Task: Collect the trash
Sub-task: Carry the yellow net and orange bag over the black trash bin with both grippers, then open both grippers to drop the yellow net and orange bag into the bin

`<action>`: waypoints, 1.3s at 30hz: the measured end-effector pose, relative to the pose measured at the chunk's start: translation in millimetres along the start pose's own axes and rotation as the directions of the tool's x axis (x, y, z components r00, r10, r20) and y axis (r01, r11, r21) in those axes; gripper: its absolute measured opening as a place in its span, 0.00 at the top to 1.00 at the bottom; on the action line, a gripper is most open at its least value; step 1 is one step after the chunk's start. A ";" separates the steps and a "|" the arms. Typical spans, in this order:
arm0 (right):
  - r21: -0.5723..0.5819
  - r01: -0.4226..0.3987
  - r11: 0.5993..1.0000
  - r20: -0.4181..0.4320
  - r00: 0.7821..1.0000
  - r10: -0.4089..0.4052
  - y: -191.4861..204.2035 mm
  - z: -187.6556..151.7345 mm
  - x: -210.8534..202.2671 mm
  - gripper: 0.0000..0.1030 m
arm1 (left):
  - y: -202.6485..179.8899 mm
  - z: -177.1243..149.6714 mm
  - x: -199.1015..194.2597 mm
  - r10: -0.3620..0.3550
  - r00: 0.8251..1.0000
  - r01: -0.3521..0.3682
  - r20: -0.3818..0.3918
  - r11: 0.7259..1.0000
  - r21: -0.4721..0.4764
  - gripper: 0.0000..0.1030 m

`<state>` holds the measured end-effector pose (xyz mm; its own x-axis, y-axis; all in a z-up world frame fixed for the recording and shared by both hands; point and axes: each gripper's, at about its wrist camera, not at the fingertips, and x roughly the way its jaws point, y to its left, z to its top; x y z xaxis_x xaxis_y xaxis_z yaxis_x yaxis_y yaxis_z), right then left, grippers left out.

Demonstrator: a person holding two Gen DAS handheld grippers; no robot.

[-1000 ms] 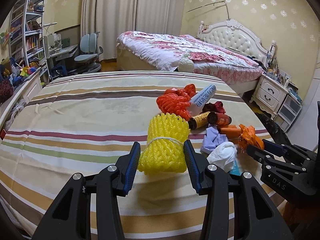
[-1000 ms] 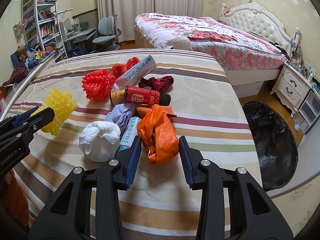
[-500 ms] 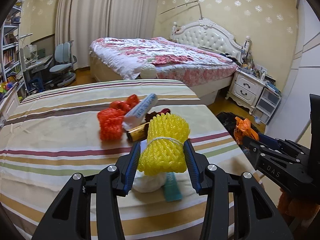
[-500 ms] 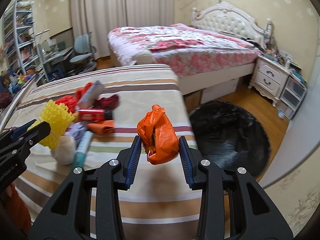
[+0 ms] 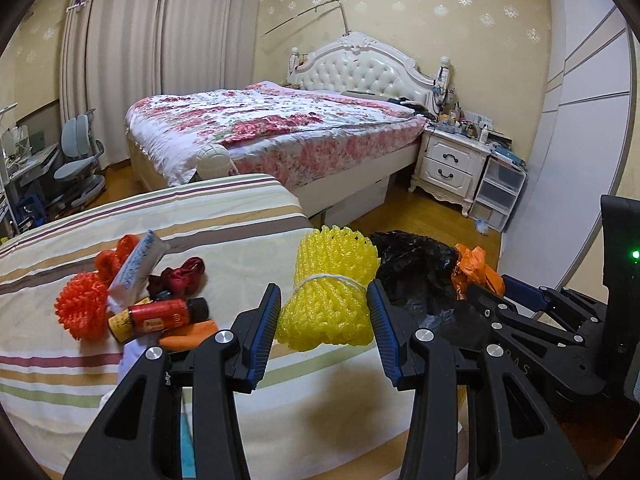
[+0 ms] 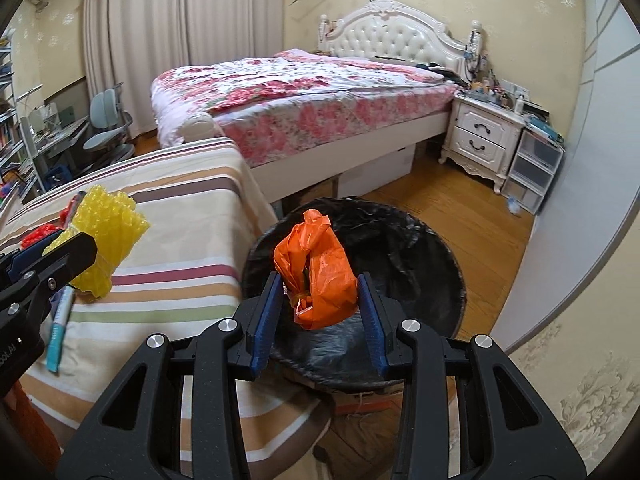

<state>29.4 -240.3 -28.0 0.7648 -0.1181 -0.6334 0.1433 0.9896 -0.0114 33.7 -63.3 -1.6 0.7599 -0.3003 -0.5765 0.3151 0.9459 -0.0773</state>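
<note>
My left gripper (image 5: 325,322) is shut on a yellow foam net bundle (image 5: 330,288) and holds it above the right edge of the striped table (image 5: 224,216); the bundle also shows in the right wrist view (image 6: 104,236). My right gripper (image 6: 320,308) is shut on a crumpled orange plastic bag (image 6: 316,272) and holds it over the open black bin bag (image 6: 400,256) on the floor. The bin bag (image 5: 412,268) and the orange bag (image 5: 474,268) also show in the left wrist view.
On the table lie an orange foam net (image 5: 82,312), a red bottle (image 5: 160,314), a white tube (image 5: 136,268), a dark red cloth (image 5: 180,278) and a teal tube (image 6: 60,328). A flowered bed (image 6: 304,96) and a nightstand (image 6: 480,140) stand behind.
Both grippers swung right with their loads, away from the trash pile. The orange bag is now over the bin bag, and the yellow net is at the table's right edge.
</note>
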 end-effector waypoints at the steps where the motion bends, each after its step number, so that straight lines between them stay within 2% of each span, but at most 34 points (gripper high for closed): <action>1: 0.006 0.003 1.000 -0.002 1.000 -0.003 -3.0 -0.3 2.0 0.64 | -5.8 1.5 6.9 0.001 1.000 -0.001 -0.001 1.000 0.005 0.56; 14: 0.057 0.016 0.998 -0.019 1.000 -0.015 -30.7 7.3 31.7 0.63 | -33.9 12.1 62.7 0.005 0.998 -0.004 -0.058 0.999 0.031 0.56; 27: 0.089 0.021 0.996 -0.042 0.999 -0.018 -45.5 12.9 48.3 0.63 | -55.5 21.2 90.3 0.013 0.997 -0.006 -0.080 0.997 0.079 0.56; 29: 0.095 0.023 0.995 -0.040 0.999 -0.020 -47.8 12.8 48.8 0.62 | -56.2 20.6 92.2 0.018 0.996 -0.012 -0.082 0.996 0.083 0.53; 31: 0.097 0.021 0.995 -0.046 0.999 -0.017 -48.7 13.1 50.3 0.58 | -56.0 20.0 93.1 0.022 0.996 -0.015 -0.086 0.996 0.084 0.40; 33: 0.096 0.037 0.995 -0.042 0.999 -0.033 -47.8 13.8 50.2 0.54 | -56.1 21.0 91.8 0.023 0.997 -0.017 -0.074 0.996 0.083 0.35; 39: 0.109 0.049 0.993 -0.034 0.998 -0.045 -50.9 13.6 43.7 0.54 | -57.2 19.0 86.1 0.041 0.997 -0.035 -0.058 0.994 0.105 0.29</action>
<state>64.0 -296.9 -44.6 0.7357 -0.1600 -0.6581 0.2482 0.9678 0.0421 91.8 -145.6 -31.3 0.7383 -0.2535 -0.6251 0.3465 0.9376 0.0291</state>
